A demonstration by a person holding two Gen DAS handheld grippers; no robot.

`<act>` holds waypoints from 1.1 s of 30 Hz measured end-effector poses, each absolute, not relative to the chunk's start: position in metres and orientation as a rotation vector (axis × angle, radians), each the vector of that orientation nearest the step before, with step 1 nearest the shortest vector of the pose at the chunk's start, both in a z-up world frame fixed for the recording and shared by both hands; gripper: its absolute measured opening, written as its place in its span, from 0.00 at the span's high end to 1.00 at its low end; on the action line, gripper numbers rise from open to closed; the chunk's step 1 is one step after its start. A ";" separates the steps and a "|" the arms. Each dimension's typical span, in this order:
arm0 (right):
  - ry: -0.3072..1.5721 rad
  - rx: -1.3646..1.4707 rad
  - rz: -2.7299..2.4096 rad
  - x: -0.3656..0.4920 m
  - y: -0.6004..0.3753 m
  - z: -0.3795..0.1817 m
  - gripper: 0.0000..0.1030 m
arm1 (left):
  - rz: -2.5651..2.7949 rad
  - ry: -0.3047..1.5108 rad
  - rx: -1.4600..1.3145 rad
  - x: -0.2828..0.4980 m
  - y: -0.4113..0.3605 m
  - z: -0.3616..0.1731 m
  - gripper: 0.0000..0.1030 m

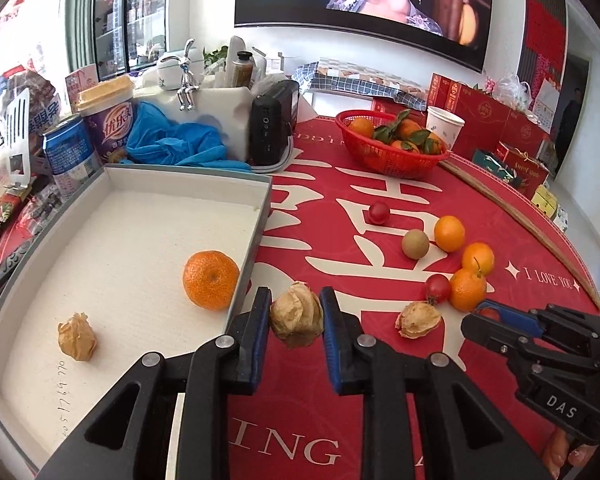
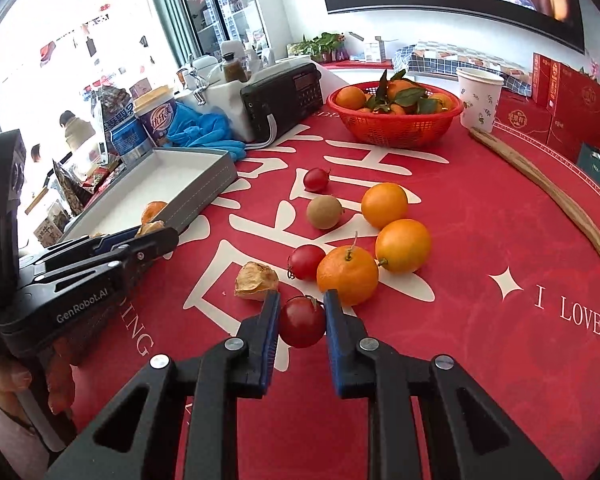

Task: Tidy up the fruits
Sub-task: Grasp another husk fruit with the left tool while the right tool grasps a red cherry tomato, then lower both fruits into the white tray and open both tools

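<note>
The left gripper (image 1: 296,312) clamps a papery husk fruit (image 1: 296,314) between its blue pads, right beside the near corner of the grey box (image 1: 260,216). Inside that box lie a mandarin (image 1: 211,279) and another husk fruit (image 1: 77,336). The right gripper (image 2: 302,320) squeezes a cherry tomato (image 2: 302,322) over the red tablecloth (image 2: 480,240). Just beyond it sit a third husk fruit (image 2: 256,281), two more tomatoes, oranges and a brown fruit (image 2: 324,211).
</note>
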State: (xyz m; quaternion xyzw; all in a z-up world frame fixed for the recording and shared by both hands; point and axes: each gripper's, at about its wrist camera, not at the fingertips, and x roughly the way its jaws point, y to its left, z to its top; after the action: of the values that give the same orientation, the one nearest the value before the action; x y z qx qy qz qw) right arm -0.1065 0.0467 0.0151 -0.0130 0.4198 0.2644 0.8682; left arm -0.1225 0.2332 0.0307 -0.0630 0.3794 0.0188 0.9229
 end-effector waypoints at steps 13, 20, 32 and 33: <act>0.891 0.018 0.576 -0.107 0.047 0.018 0.78 | 0.219 0.669 -0.184 -0.139 0.271 0.053 0.74; 0.888 0.006 0.621 -0.108 0.079 0.033 0.78 | 0.274 0.673 -0.224 -0.145 0.296 0.054 0.74; 0.920 -0.073 0.734 -0.100 0.167 0.049 0.78 | 0.410 0.689 -0.352 -0.158 0.353 0.049 0.74; 0.926 -0.074 0.739 -0.098 0.174 0.049 0.78 | 0.415 0.692 -0.362 -0.158 0.356 0.048 0.74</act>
State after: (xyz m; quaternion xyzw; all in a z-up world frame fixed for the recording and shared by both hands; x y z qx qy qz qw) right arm -0.0985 0.1735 0.0489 -0.0349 0.4362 0.3483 0.8290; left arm -0.1578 0.3564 0.0483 -0.1753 0.3348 0.2007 0.9038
